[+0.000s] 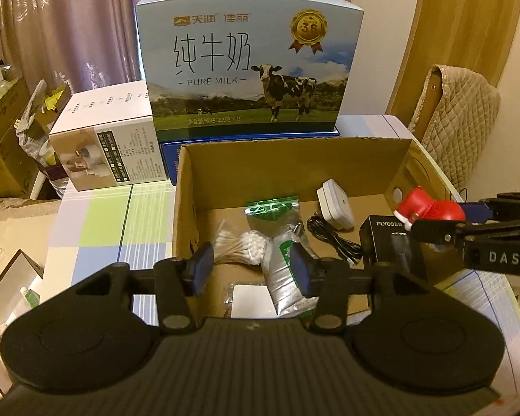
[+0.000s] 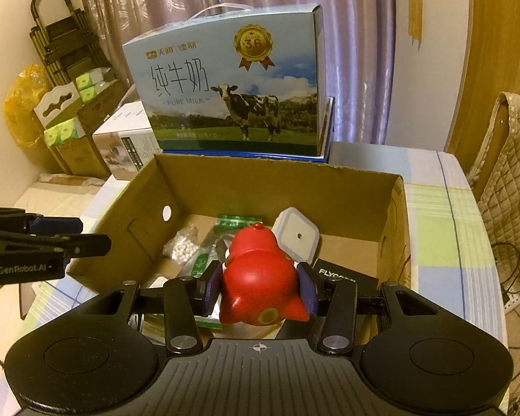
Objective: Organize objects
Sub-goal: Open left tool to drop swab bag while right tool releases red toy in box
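The right claw [image 2: 260,289] pinches a red toy [image 2: 260,280] above the cardboard box [image 2: 391,215]. The left claw [image 1: 251,267] hangs spread and empty; a silver pouch [image 1: 284,270] lies below it.

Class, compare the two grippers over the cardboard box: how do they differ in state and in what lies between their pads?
1. The right gripper is shut on a red toy; the left gripper holds nothing.
2. The left gripper's jaws stand open, with a silver pouch lying below them in the cardboard box; the right gripper's pads press the toy's sides.
Both are black with blue pads and point into the box.
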The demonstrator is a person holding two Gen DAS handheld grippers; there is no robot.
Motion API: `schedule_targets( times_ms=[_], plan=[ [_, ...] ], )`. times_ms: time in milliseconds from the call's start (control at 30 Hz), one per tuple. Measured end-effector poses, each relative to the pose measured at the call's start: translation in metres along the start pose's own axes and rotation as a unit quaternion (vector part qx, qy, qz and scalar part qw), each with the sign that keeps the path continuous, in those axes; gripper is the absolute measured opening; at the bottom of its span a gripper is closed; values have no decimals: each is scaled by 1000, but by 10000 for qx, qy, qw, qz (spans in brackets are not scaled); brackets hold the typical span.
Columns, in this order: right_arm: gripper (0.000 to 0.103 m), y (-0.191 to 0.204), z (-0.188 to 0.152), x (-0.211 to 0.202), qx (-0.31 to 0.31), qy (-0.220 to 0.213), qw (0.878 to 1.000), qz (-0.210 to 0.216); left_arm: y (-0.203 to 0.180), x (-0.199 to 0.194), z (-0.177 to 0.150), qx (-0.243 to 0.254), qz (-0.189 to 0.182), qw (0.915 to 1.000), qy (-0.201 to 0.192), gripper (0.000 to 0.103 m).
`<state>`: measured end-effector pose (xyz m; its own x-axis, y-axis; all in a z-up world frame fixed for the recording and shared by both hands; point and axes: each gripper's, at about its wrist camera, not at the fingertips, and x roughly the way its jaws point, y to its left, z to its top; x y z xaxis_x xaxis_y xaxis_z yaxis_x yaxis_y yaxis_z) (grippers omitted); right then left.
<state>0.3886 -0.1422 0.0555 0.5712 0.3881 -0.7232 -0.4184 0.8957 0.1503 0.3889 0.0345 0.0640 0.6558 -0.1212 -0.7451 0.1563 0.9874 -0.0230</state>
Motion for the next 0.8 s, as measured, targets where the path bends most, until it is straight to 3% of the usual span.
schedule_targets(
  times_ms=[333, 467, 800],
  plan=[
    [47, -9, 2, 5, 370, -340, 9986, 159, 0, -8, -15, -25, -57, 10000, -2, 43],
    [55, -14, -5, -8, 512, -440, 9976, 169, 0, -18, -24, -88, -97, 9999, -50, 44],
    [56, -11, -47, -61, 430, -704, 9966, 29, -6, -48, -59, -288, -161, 9993, -147, 50]
  ],
)
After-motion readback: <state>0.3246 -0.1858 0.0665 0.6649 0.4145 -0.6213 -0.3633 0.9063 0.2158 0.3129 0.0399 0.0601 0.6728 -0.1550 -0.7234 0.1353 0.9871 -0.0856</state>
